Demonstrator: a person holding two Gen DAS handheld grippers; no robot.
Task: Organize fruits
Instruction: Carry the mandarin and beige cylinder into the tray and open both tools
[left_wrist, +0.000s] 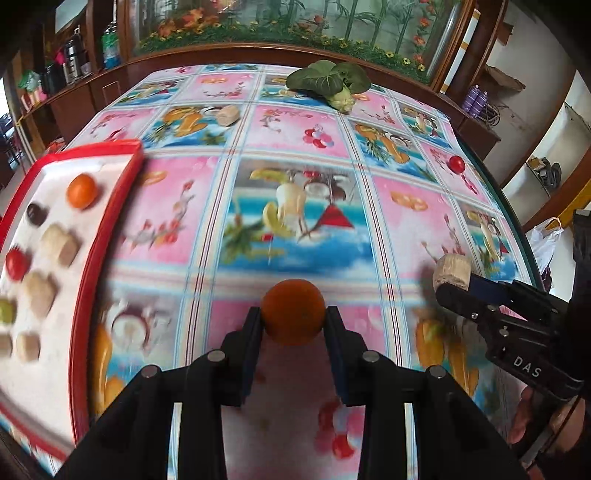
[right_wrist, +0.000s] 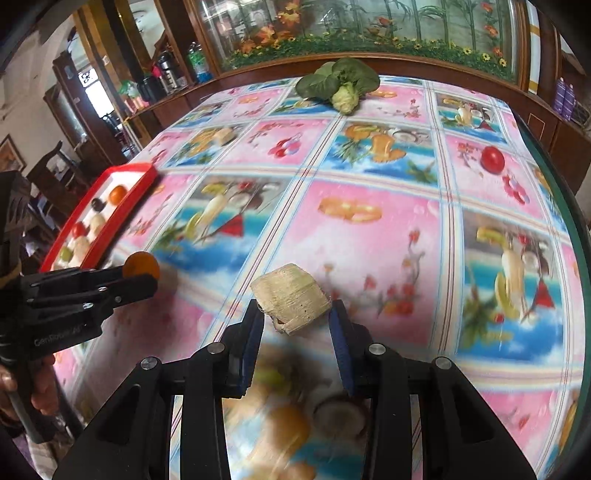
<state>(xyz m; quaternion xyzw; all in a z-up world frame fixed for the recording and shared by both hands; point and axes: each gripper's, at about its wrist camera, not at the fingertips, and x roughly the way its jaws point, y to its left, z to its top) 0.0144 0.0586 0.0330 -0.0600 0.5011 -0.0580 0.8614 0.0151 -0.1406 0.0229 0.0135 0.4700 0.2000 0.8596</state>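
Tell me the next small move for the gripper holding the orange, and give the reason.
Probably carry the left gripper sideways toward the red tray and stop above a bare patch of it. The orange is clamped between its pads, clear of the tablecloth, and the tray already holds another orange with other sorted pieces. The right gripper holds a pale cane chunk, so keep them apart.

Black left gripper (left_wrist: 293, 321), blue pads (left_wrist: 255, 350), silver screws, "DAS" lettering

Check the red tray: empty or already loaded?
Loaded. The red tray holds an orange, a tomato, a dark fruit and several pale cut chunks; blur hides its near end.
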